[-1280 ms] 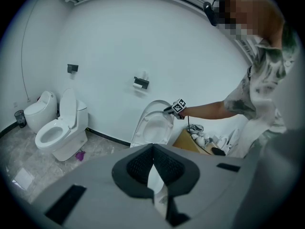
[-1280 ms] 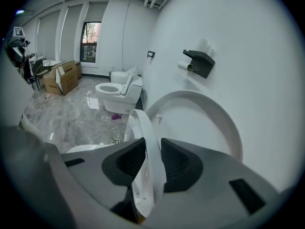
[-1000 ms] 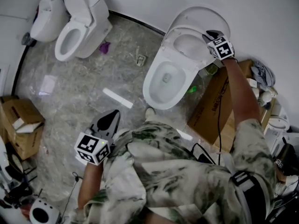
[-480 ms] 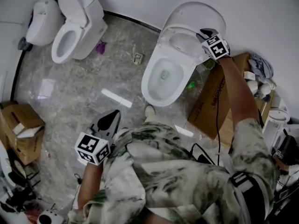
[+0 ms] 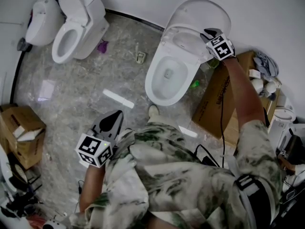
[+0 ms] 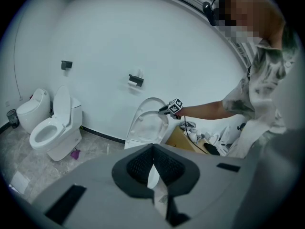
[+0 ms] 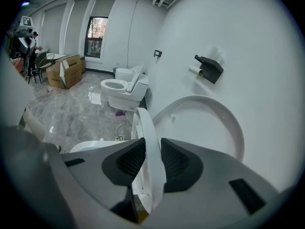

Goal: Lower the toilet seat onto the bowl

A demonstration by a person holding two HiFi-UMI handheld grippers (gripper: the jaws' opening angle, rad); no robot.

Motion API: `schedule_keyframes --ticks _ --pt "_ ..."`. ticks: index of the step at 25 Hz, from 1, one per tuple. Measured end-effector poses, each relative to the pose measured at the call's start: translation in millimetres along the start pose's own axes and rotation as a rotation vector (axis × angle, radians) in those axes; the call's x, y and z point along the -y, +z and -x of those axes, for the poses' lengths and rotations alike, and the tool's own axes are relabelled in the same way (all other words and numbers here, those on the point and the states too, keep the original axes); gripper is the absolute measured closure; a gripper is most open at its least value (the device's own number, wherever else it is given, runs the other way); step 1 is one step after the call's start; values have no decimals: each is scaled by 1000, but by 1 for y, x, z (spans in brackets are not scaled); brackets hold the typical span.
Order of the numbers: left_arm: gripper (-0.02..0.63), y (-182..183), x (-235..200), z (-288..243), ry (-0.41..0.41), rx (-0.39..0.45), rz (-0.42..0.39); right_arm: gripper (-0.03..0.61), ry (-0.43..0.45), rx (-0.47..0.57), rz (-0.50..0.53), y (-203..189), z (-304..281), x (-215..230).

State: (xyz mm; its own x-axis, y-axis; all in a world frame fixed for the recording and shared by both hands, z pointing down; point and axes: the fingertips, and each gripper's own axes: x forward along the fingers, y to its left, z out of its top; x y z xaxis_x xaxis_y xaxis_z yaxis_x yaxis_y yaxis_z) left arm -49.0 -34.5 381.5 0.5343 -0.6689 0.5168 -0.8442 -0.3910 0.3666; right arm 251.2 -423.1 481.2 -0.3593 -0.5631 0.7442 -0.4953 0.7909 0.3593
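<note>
The white toilet's seat (image 5: 182,41) stands raised and tilted, just in front of the open lid (image 5: 202,12) and above the bowl (image 5: 167,75). My right gripper (image 5: 208,34) is shut on the seat's right rim. In the right gripper view the thin rim (image 7: 147,132) runs between the two pads, with the lid (image 7: 209,123) behind it and the bowl (image 7: 93,146) below left. My left gripper (image 5: 110,121) hangs low by the person's body, shut and holding nothing. The left gripper view shows its tips (image 6: 153,149) touching, with the seat (image 6: 148,127) far off.
A second toilet (image 5: 78,25) and a small white fixture (image 5: 42,18) stand at the back left wall. Cardboard boxes sit right of the bowl (image 5: 221,99) and at the left (image 5: 19,128). A white strip (image 5: 119,99) lies on the marble floor. A paper holder (image 7: 208,67) hangs on the wall.
The head view has shifted slightly. The right gripper keeps its hold on the seat rim in about the same place, and the left gripper has not moved.
</note>
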Motion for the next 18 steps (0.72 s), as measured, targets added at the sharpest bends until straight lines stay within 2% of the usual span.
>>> schedule_keyframes --ticks 18 --pt "591 -14 0 30 -11 13 -15 460 12 -45 42 -3 14 -45"
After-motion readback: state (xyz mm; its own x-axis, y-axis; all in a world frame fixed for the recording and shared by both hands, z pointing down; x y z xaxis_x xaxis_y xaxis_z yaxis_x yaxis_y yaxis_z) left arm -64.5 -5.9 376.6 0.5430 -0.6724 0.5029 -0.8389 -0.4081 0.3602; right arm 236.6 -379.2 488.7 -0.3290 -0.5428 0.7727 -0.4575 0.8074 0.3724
